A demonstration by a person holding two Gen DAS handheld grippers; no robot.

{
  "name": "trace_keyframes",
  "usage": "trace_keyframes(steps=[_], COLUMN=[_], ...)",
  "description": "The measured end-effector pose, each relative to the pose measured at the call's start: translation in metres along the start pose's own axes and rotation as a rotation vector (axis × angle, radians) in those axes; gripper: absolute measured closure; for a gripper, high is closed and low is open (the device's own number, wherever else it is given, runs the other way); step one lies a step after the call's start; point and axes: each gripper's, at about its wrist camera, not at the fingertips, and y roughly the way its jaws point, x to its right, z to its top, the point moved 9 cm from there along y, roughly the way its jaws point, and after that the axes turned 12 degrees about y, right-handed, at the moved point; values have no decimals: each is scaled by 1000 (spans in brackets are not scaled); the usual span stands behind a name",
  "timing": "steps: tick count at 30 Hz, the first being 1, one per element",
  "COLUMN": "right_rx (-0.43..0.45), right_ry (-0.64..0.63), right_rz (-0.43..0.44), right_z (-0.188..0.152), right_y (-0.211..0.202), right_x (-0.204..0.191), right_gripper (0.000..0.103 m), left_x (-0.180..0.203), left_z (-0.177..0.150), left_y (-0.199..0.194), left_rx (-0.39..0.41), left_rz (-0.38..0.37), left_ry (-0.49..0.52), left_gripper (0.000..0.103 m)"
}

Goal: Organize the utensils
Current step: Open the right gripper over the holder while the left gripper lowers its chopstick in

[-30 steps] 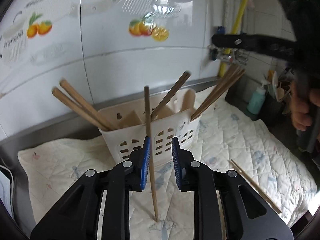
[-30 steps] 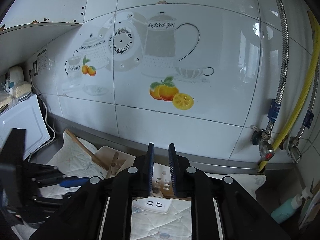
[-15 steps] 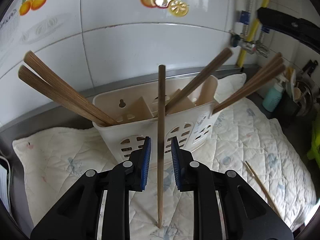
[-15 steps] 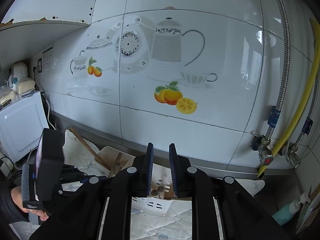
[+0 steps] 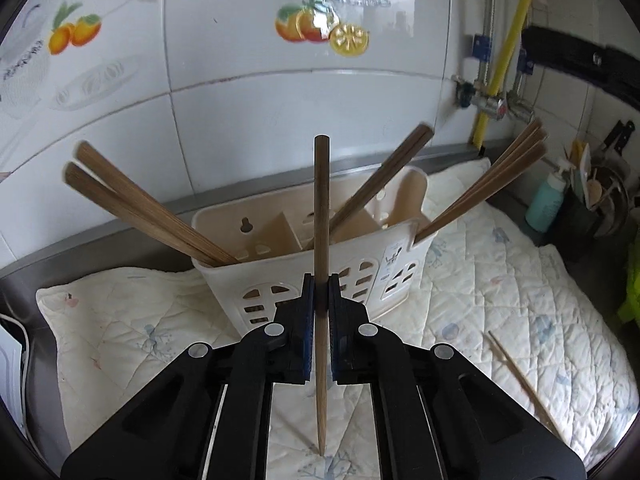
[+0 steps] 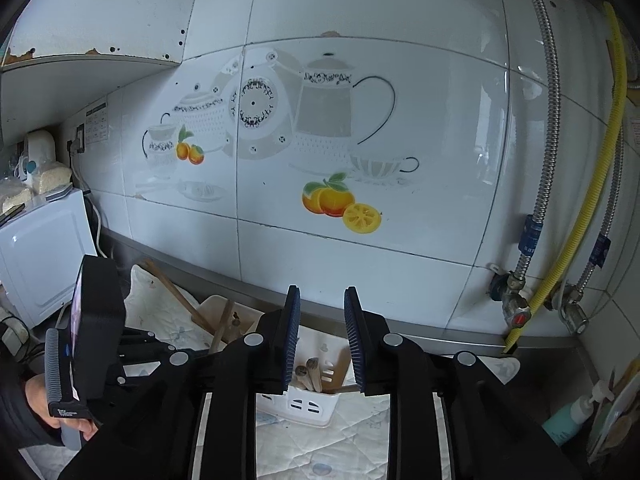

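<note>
Since the earlier frames, the left tongs have just been closing: their blue pads, which stood apart on either side of an upright chopstick, now clench its shaft. The right tongs have just been opening and hold nothing; between their parted pads only the far scene shows.

The gripped chopstick stands nearly vertical, its thin tip touching the quilted cloth that covers the counter, its blunt end above the rim of the white utensil holder just behind it. It is not yet in the holder.

State of the task: largely done, as far as these views show. The holder already carries two chopsticks leaning out at its left end, one pair leaning from the middle compartment, and a bundle slanting out of the right end. In the right wrist view, butt ends of sticks and a flat wooden utensil also sit inside the holder.

Remaining: the gripped chopstick must be lifted and dropped into a compartment, and one loose chopstick lies flat on the cloth, well apart to the right. Whether other utensils lie outside the frames cannot be told.
</note>
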Motion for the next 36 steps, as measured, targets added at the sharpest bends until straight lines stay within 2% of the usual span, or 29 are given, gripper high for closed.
trace_keyframes(steps=[7,14,20,26,29,36], right_rx=[22,53,73,88,89,60], right_ry=[-9,12,14,11,17,54], right_rz=[8,21,36,33,28,18], right_z=[4,12,8,-1,-9,-40], right_y=[-17,-30,-43,-56,-61,-70], right_x=[-4,-4,-3,6,13,26], right_gripper=[79,77,76,75,74,74], left_x=[-9,-37,-58,-72,-78,-76], left_z=[15,66,107,132,133,109], left_y=[-38,-79,-91,-85,-76,-48], left_rx=[87,208,305,377,388,316], left_rz=[21,78,117,143,146,117], left_ry=[-25,-49,-89,-141,-168,-190], left_gripper=[98,98,98,98,98,98])
